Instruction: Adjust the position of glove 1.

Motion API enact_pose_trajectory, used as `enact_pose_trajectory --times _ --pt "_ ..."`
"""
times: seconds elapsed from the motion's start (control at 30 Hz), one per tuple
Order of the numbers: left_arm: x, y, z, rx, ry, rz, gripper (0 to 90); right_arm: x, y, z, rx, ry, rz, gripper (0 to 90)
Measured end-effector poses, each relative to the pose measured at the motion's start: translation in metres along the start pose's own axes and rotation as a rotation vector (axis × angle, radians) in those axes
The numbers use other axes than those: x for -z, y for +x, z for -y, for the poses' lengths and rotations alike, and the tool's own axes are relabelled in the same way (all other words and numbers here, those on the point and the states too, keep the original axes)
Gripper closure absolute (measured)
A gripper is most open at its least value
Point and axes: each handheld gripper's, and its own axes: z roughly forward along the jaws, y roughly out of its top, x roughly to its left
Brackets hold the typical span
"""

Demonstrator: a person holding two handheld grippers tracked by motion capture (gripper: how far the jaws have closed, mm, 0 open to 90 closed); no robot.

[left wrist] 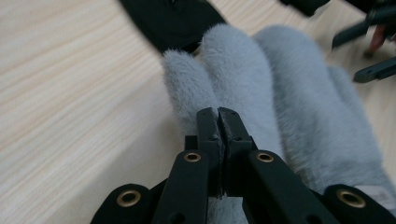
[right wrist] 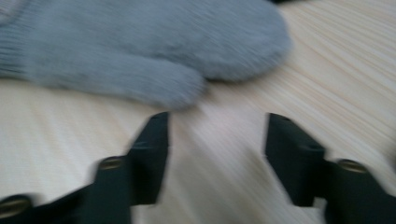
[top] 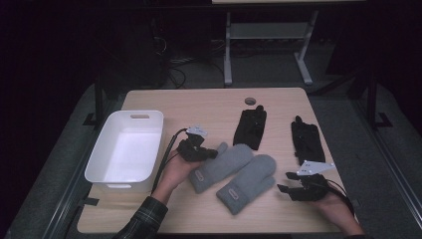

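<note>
Two grey mittens lie side by side mid-table. My left gripper (top: pixel 213 153) is shut on the left mitten (top: pixel 221 167) near its thumb. In the left gripper view its jaws (left wrist: pixel 218 114) meet on the fuzzy fabric of that mitten (left wrist: pixel 196 88). My right gripper (top: pixel 284 182) rests low at the front right, pointing at the right mitten (top: pixel 249 183). In the right gripper view its jaws (right wrist: pixel 217 130) stand apart over bare wood, a short way from the mitten's thumb (right wrist: pixel 159 88).
A white bin (top: pixel 119 180) stands at the table's left edge. Two black gloves (top: pixel 250 127) (top: pixel 307 141) lie flat behind the mittens. A round hole (top: pixel 250 101) sits near the table's far edge.
</note>
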Motion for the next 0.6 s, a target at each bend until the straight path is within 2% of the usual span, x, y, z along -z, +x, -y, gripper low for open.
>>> enact_pose_trajectory --times 0.03,0.07,0.1,0.13,0.17,0.2,0.23,0.27,0.33,0.37,0.4,0.43,0.6 --pt "0.001 -0.001 -0.001 0.001 -0.002 -0.001 88.1 0.0 0.002 -0.002 0.012 0.003 -0.012 65.1" --pt "0.002 -0.002 -0.003 -0.007 -0.007 -0.004 88.2 0.001 0.006 -0.005 0.025 0.006 -0.037 78.4" --pt "0.003 -0.003 -0.004 -0.003 -0.015 -0.007 88.2 0.001 0.006 -0.005 0.025 0.006 -0.037 78.4" --pt "0.004 -0.004 -0.005 -0.003 -0.018 -0.006 88.2 0.0 0.011 -0.007 0.023 0.018 -0.068 87.0" --pt "0.004 -0.004 -0.007 -0.007 -0.025 -0.003 88.2 -0.001 0.013 -0.008 0.032 0.02 -0.084 89.8" --pt "0.005 -0.006 -0.008 -0.002 -0.028 -0.001 88.2 -0.001 0.013 -0.008 0.032 0.02 -0.084 89.8" --pt "0.006 -0.006 -0.01 -0.01 -0.028 -0.005 88.2 -0.002 0.016 -0.009 0.033 0.024 -0.104 90.0" --pt "0.006 -0.008 -0.011 -0.008 -0.031 -0.003 88.2 -0.004 0.022 -0.012 0.042 0.027 -0.144 90.0" --pt "0.006 -0.01 -0.014 -0.016 -0.038 -0.002 88.2 -0.006 0.024 -0.013 0.053 0.027 -0.158 90.0" --pt "0.006 -0.011 -0.015 -0.018 -0.039 -0.003 88.3 -0.012 0.032 -0.017 0.078 0.033 -0.186 90.0" --pt "0.006 -0.012 -0.016 -0.017 -0.045 -0.001 88.3 -0.012 0.032 -0.017 0.078 0.033 -0.186 90.0" --pt "0.006 -0.013 -0.017 -0.016 -0.048 -0.001 88.3 -0.016 0.037 -0.02 0.097 0.035 -0.211 90.0" --pt "0.002 -0.014 -0.023 -0.018 -0.048 -0.027 88.3 -0.019 0.043 -0.022 0.116 0.041 -0.232 90.0"
